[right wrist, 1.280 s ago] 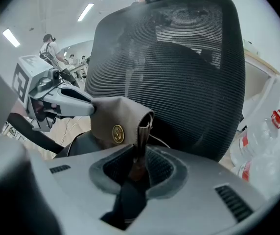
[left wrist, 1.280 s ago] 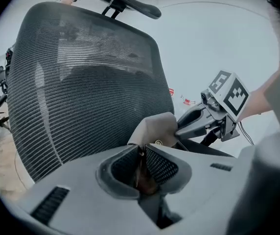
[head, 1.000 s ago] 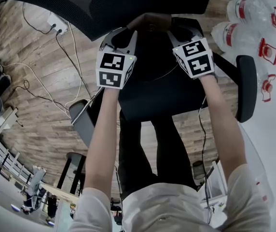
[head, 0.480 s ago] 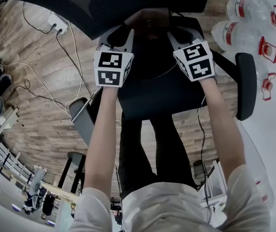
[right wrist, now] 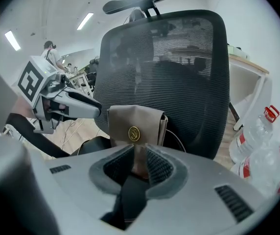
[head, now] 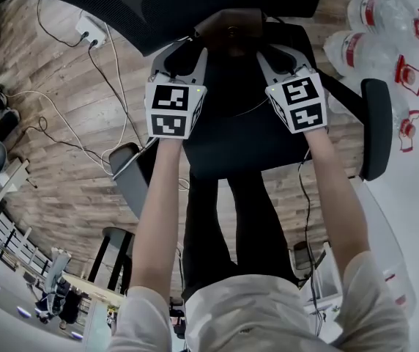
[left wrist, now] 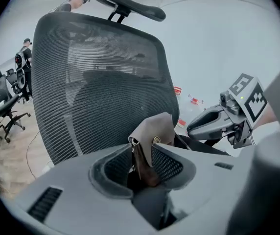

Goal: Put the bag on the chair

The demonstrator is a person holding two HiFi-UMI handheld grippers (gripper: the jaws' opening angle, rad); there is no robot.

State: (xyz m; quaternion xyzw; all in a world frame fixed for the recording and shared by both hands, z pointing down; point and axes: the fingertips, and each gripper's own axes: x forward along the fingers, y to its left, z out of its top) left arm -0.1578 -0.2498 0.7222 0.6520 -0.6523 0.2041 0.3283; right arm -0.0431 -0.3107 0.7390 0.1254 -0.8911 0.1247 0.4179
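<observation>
A small brown bag (head: 228,29) with a round gold emblem hangs over the seat (head: 246,134) of a black office chair, close to its mesh backrest (head: 165,9). My left gripper (head: 186,53) is shut on the bag's left edge (left wrist: 150,136) and my right gripper (head: 274,51) is shut on its lower front (right wrist: 135,124). In the left gripper view the jaws (left wrist: 142,163) pinch the bag's side, with the right gripper (left wrist: 223,121) beside it. In the right gripper view the jaws (right wrist: 139,164) clamp the bag below its flap, and the left gripper (right wrist: 57,99) shows at left.
Chair armrests flank the seat at right (head: 374,127) and left (head: 129,174). Several large water bottles (head: 374,42) stand on the floor at right. A power strip (head: 89,31) and loose cables lie on the wooden floor at left. Other chairs (left wrist: 3,106) stand further off.
Both grippers and the bag have shifted only slightly over the seat near the backrest. Both keep their hold.
</observation>
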